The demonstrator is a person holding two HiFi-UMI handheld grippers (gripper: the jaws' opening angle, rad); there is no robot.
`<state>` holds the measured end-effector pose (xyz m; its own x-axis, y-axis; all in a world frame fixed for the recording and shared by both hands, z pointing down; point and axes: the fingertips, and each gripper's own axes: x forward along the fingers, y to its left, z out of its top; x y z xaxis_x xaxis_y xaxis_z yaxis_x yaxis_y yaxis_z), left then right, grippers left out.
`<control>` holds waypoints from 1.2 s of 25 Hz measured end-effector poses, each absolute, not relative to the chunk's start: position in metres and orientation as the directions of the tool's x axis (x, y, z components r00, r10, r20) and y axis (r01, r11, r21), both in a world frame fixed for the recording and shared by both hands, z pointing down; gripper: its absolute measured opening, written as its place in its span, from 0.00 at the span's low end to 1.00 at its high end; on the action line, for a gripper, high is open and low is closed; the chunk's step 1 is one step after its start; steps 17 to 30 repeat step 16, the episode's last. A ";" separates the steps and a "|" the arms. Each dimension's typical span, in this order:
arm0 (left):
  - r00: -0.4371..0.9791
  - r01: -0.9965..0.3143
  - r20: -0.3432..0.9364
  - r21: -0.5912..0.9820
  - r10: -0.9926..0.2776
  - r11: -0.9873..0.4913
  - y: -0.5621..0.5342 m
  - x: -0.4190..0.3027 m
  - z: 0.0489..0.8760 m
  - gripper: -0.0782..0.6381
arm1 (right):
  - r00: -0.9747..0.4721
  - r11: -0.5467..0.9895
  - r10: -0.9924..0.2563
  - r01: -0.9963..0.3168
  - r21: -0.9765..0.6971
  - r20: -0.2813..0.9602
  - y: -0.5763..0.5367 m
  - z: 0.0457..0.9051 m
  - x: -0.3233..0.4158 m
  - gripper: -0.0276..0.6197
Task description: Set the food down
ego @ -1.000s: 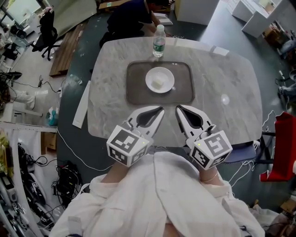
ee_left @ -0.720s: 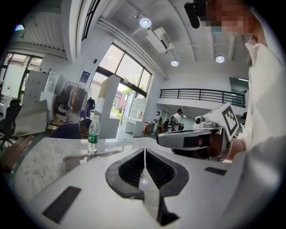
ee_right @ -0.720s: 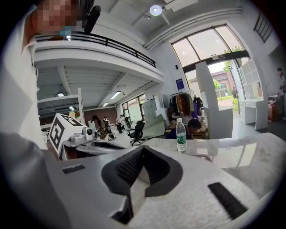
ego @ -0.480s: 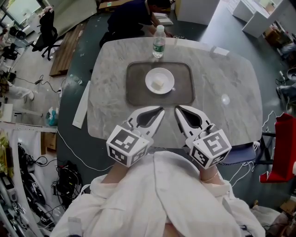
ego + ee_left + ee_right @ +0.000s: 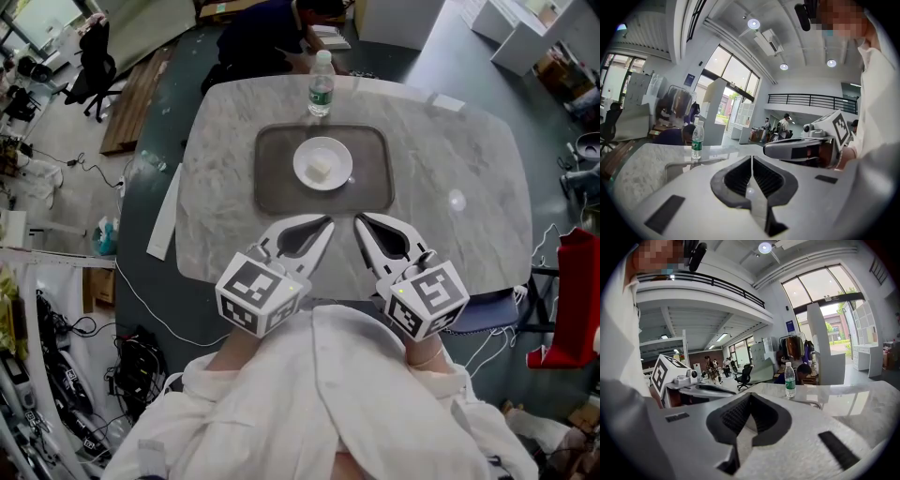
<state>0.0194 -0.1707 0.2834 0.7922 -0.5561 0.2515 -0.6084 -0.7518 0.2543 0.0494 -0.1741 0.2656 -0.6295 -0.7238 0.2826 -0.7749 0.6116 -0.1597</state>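
both closed, empty: left claw [image 5: 326, 223], right claw [image 5: 358, 220]

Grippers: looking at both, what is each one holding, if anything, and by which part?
Nothing is held. The left gripper and right gripper are both shut and empty; the food lies on the plate, apart from them.

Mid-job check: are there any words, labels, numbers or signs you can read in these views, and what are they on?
No text is readable.
Water bottle, green label: print too small to read.
Blue wall sign: too small and blurred to read.
Left gripper and right gripper: square marker patterns only, no letters or numbers.
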 end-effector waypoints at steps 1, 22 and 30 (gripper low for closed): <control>0.793 -0.607 0.251 0.254 -0.555 -0.753 -0.171 0.020 0.283 0.14 | -0.626 0.608 -0.727 -0.778 -0.157 0.283 -0.174 0.265 0.051 0.05; 0.795 -0.603 0.256 0.247 -0.549 -0.758 -0.173 0.021 0.285 0.14 | -0.617 0.605 -0.733 -0.784 -0.139 0.285 -0.179 0.264 0.050 0.05; 0.795 -0.603 0.256 0.247 -0.549 -0.758 -0.173 0.021 0.285 0.14 | -0.617 0.605 -0.733 -0.784 -0.139 0.285 -0.179 0.264 0.050 0.05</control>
